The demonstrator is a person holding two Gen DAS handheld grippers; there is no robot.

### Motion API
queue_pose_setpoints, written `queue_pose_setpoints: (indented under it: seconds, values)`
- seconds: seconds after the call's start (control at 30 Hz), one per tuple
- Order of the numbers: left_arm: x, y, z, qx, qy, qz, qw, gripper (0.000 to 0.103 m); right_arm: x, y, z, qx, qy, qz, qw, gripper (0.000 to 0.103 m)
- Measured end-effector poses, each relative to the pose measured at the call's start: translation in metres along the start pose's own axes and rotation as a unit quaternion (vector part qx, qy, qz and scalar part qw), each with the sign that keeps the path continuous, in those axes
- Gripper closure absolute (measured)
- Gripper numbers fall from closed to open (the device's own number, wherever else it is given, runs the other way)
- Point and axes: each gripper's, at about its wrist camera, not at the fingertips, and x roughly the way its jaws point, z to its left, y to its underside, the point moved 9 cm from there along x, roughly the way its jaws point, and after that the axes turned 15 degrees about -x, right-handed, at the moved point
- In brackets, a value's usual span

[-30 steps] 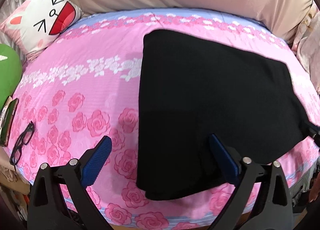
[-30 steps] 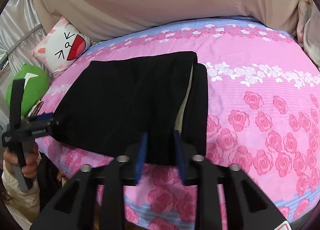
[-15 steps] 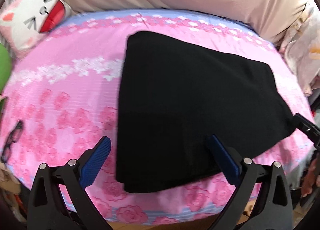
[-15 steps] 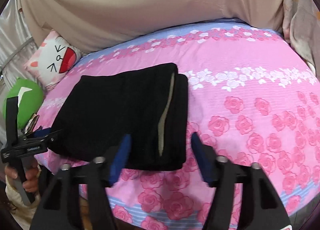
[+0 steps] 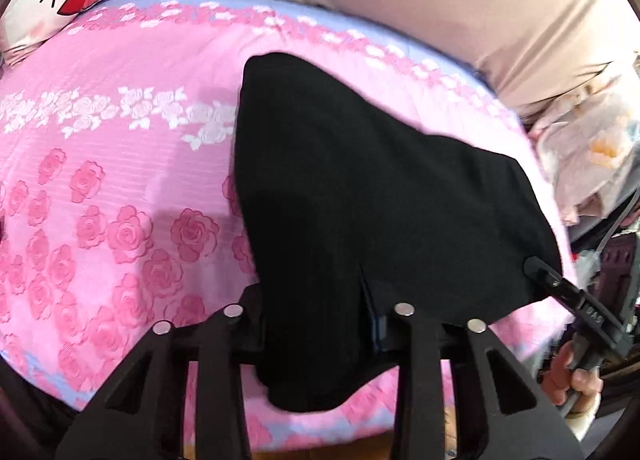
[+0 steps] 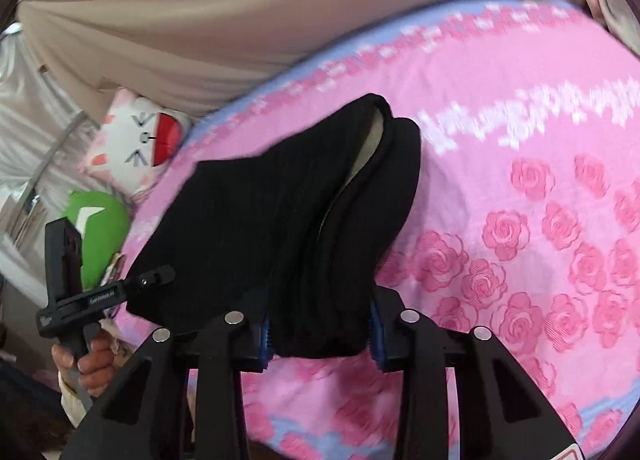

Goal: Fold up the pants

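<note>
Right wrist view: your right gripper (image 6: 320, 334) and left gripper (image 5: 316, 334) are closing on the near edge of the part-folded black pants (image 6: 280, 220) at 6 o'clock; final fold outstanding.

item: black pants (image 5: 380, 188), folded into a thick pad, several layers
fabric: dark knit w/ faint vertical ribs; pale lining shows in the gap betw. layers at the 12 o'clock end in the right wrist view (image 6: 288, 220)
pose: near edge raised off the bed, far part still down on it; cloth sags betw. the two raised corners
where: left wrist view, centre to 4 o'clock; right wrist view, centre to 9 o'clock
edges: near hem bunched, rounded corner hanging at 6 o'clock
</note>
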Motion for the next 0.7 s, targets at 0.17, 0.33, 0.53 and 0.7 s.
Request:
queue_pose_setpoints:
  seconds: [0.17, 0.33, 0.53, 0.7]
  values:
    - [-0.004, 0.03, 0.004, 0.016, -0.013, 0.035, 0.9992, 0.058, -0.01, 0.026, -0.012, 0.008, 0.013, 0.022, 1.0, 0.06]
    - [0.014, 0.034, 0.028, -0.022, -0.042, 0.031, 0.9984, 0.012, -0.001, 0.046, -0.028, 0.045, 0.016, 0.033, 0.998, 0.04]
    - [0.022, 0.033, 0.02, -0.014, -0.053, 0.023, 0.9982, 0.009, 0.007, 0.044, -0.024, 0.041, 0.008, 0.037, 0.998, 0.033]
    - [0.032, 0.026, 0.011, -0.004, -0.061, 0.017, 0.998, 0.008, 0.016, 0.038, -0.017, 0.024, 0.017, 0.036, 0.999, 0.028]
